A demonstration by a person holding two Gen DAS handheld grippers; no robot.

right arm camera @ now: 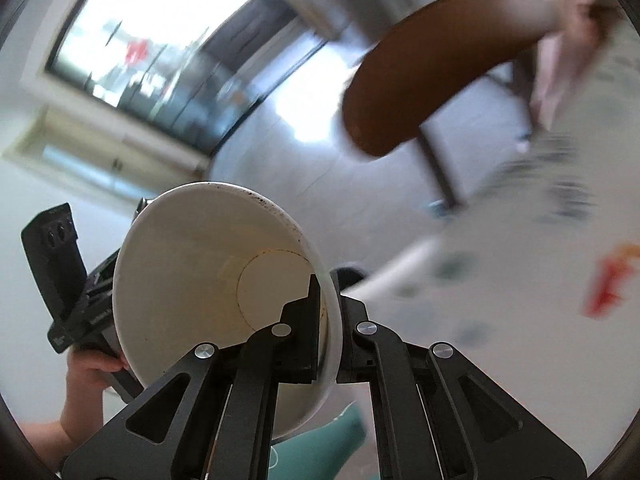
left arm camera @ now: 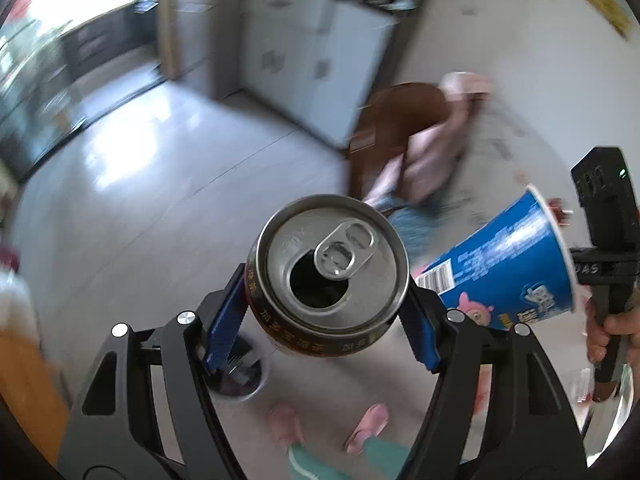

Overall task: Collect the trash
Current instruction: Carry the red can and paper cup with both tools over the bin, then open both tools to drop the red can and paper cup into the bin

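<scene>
Pale tiled floor (left arm camera: 140,184) underneath, white cabinet (left arm camera: 316,52) at the back, brown round stool (left arm camera: 400,120) with pink cloth (left arm camera: 432,152) draped on it; background smeared by motion blur, so mid-carry, probably. Left gripper (left arm camera: 324,304) clamped on opened drink can (left arm camera: 328,268), blue pads (left arm camera: 224,320) squeezing both sides of the can body just under the top rim, can mouth facing the camera, held clear above the floor. Right gripper (right arm camera: 330,332) pinching blue paper cup (left arm camera: 508,268) by its wall: one finger inside the white interior (right arm camera: 208,280), other finger outside, rim between them. Cup tilted on its side, empty apart from dark specks near the rim. Both trash items in hand, so remaining step: carry and drop into a bin. Small round dark container (left arm camera: 240,380) on the floor just behind the left fingers, possibly the bin, too hidden to confirm. For a clean drop: keep can mouth up until over the opening in case of dregs; hold steady squeeze, no extra force on thin can wall or cup rim; centre each item over the opening before releasing; release one at a time. Pink slippers (left arm camera: 328,428) below, so watch for drips.
</scene>
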